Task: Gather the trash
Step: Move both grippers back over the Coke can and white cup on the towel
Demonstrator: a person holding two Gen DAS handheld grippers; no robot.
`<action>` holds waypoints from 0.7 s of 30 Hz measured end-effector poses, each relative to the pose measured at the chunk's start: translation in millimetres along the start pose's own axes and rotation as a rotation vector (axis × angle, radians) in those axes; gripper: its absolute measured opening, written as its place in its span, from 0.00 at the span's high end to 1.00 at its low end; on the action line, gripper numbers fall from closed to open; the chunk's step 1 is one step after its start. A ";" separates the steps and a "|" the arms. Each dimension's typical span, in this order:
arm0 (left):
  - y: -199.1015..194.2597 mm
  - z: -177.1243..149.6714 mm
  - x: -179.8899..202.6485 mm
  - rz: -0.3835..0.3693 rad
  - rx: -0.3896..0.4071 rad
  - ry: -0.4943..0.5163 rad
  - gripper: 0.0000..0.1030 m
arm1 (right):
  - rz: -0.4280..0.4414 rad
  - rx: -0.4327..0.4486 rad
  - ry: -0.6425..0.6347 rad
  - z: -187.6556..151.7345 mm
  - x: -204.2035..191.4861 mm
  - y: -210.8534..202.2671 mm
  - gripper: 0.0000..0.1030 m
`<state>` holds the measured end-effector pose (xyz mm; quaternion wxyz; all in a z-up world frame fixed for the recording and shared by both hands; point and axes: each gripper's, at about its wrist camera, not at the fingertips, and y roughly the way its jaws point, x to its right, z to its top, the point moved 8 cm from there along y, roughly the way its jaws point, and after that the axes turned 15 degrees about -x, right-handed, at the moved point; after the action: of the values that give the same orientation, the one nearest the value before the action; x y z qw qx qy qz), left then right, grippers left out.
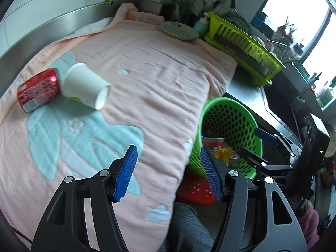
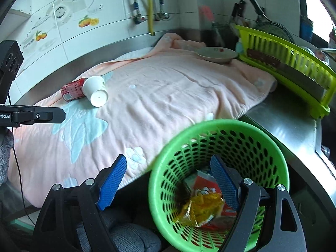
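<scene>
Towel [image 1: 130, 88], pink with pale blue flowers, covers the counter in the left wrist view. A red can [image 1: 37, 90] lies on its side near the far left, touching a tipped white paper cup [image 1: 86, 86]. The left gripper [image 1: 168, 172] hangs above the towel's front edge, jaws apart, nothing between them. A green basket [image 1: 229, 113] stands past the towel's right edge.

From the right wrist, the right gripper [image 2: 170, 184] hovers with its jaws spread and empty, one finger over the basket [image 2: 212, 126], which holds crumpled wrappers [image 2: 201, 208]. The can [image 2: 72, 89] and cup [image 2: 95, 90] lie well apart from it on the towel [image 2: 168, 92]. A plate [image 2: 216, 54] and a lime dish rack [image 2: 289, 56] sit behind.
</scene>
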<state>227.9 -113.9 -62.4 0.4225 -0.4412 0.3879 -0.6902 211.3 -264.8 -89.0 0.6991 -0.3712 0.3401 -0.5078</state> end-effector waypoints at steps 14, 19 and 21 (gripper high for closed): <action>-36.0 -2.1 -90.3 0.114 0.041 -0.095 0.40 | 0.058 -0.021 -0.121 51.5 -66.6 28.9 0.23; -47.6 1.2 -121.8 0.158 0.048 -0.130 0.40 | 0.065 -0.024 -0.174 71.8 -93.3 40.4 0.19; -50.7 2.1 -134.3 0.176 0.049 -0.142 0.40 | 0.071 -0.029 -0.193 80.0 -101.9 46.5 0.19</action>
<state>251.8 27.4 -53.5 0.5186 -0.4426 0.3773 -0.6267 274.9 -143.1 -79.7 0.7406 -0.4161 0.2914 -0.4398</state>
